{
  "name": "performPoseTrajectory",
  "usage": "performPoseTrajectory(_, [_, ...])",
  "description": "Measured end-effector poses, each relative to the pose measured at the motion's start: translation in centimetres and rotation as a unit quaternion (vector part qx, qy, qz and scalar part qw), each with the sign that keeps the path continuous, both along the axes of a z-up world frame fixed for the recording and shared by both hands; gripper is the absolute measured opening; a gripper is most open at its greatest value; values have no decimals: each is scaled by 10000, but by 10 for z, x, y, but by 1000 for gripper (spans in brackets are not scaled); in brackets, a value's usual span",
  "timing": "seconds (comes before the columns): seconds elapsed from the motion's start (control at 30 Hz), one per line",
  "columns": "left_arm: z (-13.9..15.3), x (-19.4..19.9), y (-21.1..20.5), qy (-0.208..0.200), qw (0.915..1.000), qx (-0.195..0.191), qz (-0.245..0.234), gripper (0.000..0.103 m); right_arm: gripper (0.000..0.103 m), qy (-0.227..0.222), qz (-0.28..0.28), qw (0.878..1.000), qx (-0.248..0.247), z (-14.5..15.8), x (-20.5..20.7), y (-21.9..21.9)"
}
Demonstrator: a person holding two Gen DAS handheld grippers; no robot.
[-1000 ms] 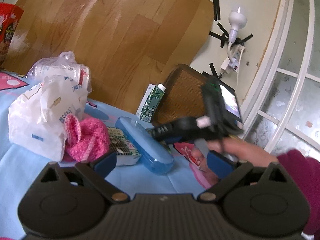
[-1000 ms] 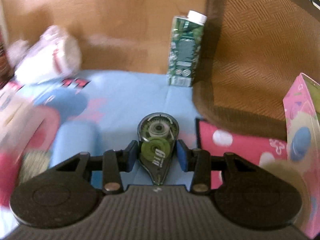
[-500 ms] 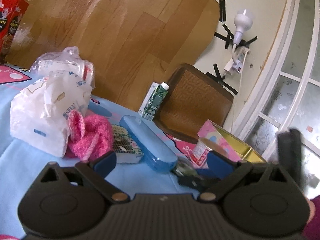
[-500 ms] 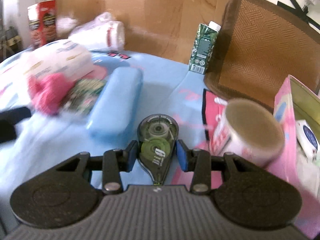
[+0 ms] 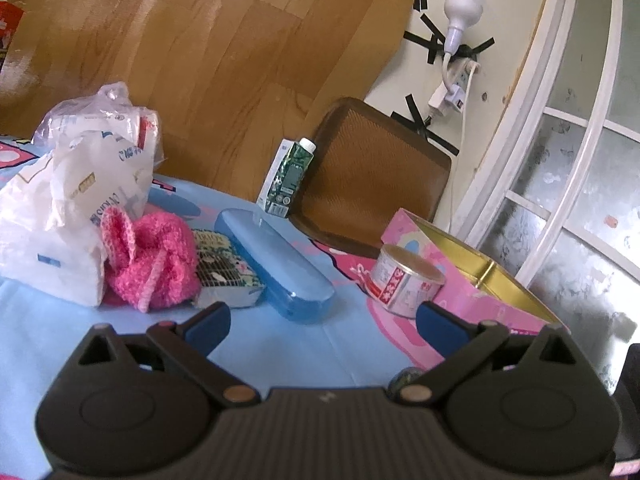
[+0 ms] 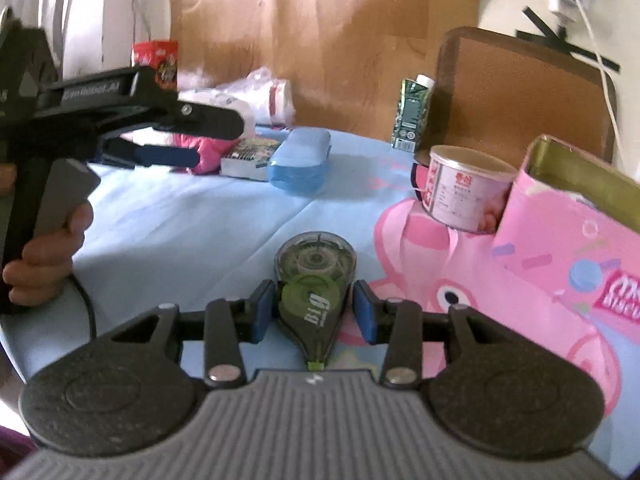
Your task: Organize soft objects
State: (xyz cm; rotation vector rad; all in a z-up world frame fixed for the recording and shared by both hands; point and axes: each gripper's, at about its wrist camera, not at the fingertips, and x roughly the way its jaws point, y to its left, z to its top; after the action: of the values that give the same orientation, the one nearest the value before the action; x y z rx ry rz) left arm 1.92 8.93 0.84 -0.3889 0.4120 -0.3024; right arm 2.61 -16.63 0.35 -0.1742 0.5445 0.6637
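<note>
Setting: domestic room, lived-in, improvised fittings.
Surface: covered by blue cartoon-print cloth (image 5: 280, 344) with pink figures, household style.
Backdrop: sheet of wood-pattern flooring (image 5: 224, 52) leaned against cream wall along far edge of surface.
Wiring: bare bulb (image 5: 462, 8) on a power strip (image 5: 452, 88), fixed to wall with black tape.
Glazing: white-framed door with frosted patterned panes (image 5: 568, 200) beyond right edge.
Seating: brown woven chair back (image 5: 372, 184) at far right corner.
Goods: drink carton (image 5: 288, 176), tin can (image 5: 404, 280), pink gift tin (image 5: 472, 304), plastic bags (image 5: 72, 184), snack packet (image 6: 158, 58) at far left.
</note>
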Motion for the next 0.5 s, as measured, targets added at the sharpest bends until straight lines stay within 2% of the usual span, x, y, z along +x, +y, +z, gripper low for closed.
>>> performPoseTrajectory(0.13, [0, 2, -2, 51, 10000, 59, -36, 102, 51, 118, -42, 9998, 153, 0, 6, -3])
performPoseTrajectory(0.23, [-1, 3, -4, 106, 9999, 102, -44, 102, 59, 89, -29, 9999, 139, -1, -4, -5])
performPoseTrajectory(0.37, [-1, 5, -5, 207, 9996, 118, -122, 102, 59, 58, -8, 9997, 227, -4, -10, -12])
performPoseTrajectory(0.43, [-1, 6, -7, 235, 9995, 183, -126, 102, 57, -1, -27, 9997, 237, -4, -13, -13])
performPoseTrajectory(0.5, [-1, 7, -9, 273, 9992, 243, -143, 102, 40, -99, -36, 9997, 231, -5, -18, -14])
